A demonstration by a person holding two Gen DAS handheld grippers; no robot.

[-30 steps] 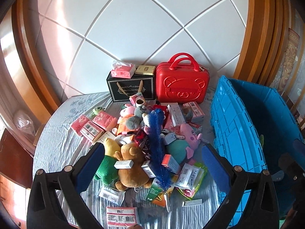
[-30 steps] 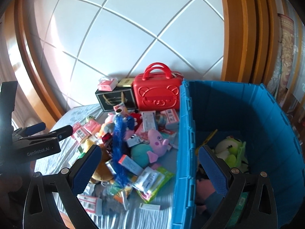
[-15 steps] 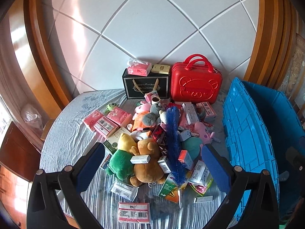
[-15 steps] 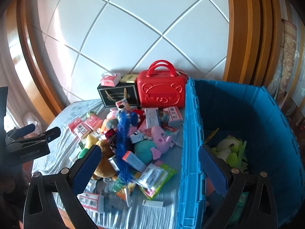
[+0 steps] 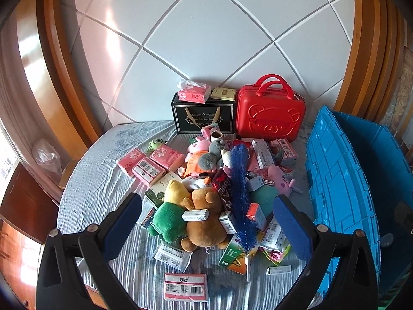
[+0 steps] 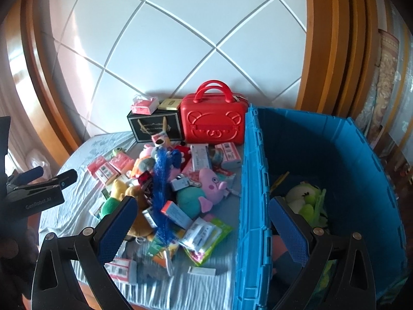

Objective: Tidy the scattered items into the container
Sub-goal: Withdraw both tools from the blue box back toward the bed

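Both grippers — left gripper (image 5: pixel 206 222) and right gripper (image 6: pixel 200 219) — stand apart, empty. The brown plush bear (image 5: pixel 205 222) should be soft and light — grip its body, then carry it to the blue plastic crate (image 6: pixel 254 206).

left gripper (image 5: pixel 206 222): black arms, silver screws, blue ribbed pads
right gripper (image 6: pixel 201 219): same black build, blue pads
marking: white "GenRobot.AI" lettering, 9 o'clock, right wrist view

one blue crate (image 6: pixel 322 139), one red case (image 5: pixel 271 113), one black box (image 5: pixel 204 118), one blue feather (image 5: pixel 240 193), two open hand-held grippers (image 5: pixel 206 219)
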